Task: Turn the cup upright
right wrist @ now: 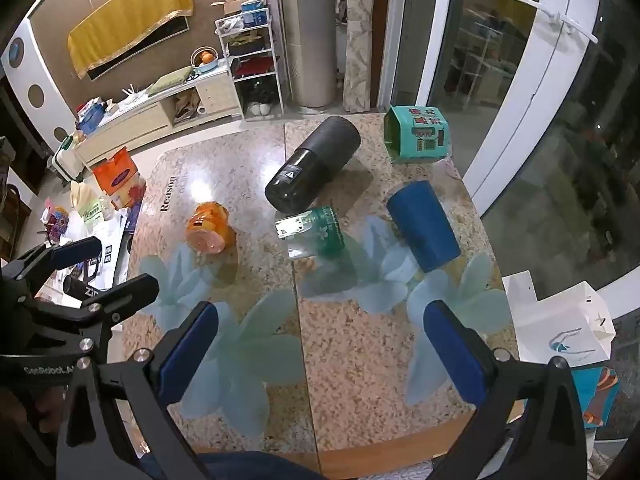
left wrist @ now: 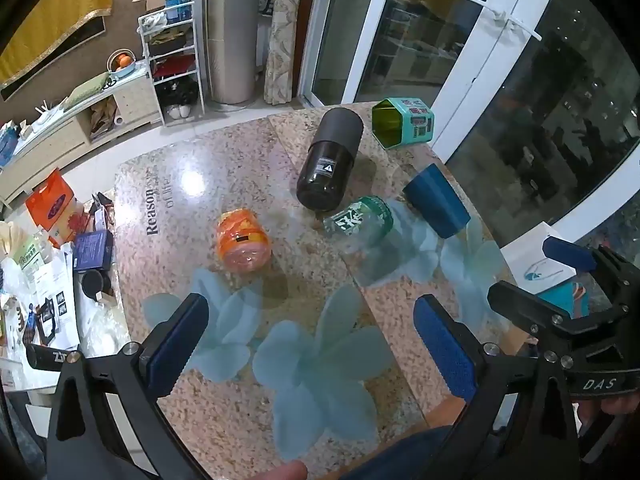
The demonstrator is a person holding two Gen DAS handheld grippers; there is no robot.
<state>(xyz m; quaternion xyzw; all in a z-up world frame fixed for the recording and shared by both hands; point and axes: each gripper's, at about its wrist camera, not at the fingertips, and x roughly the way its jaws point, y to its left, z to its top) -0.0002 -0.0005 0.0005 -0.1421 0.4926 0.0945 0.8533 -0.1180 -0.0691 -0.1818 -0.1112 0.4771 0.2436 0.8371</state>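
Still well above the table (right wrist: 360, 360), the left gripper (left wrist: 312, 344) and the right gripper (right wrist: 320, 352) both hang spread and empty — the blue cup (right wrist: 422, 226) lies on its side toward the right edge, so the right one should probably descend and pinch its wall squarely before tilting it.

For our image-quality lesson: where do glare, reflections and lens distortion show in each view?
Left wrist view: a white glare spot on the table, near the orange jar; window frames bow. Right wrist view: similar glare beside the black bottle; dark glass reflects the room; corners vignette black.
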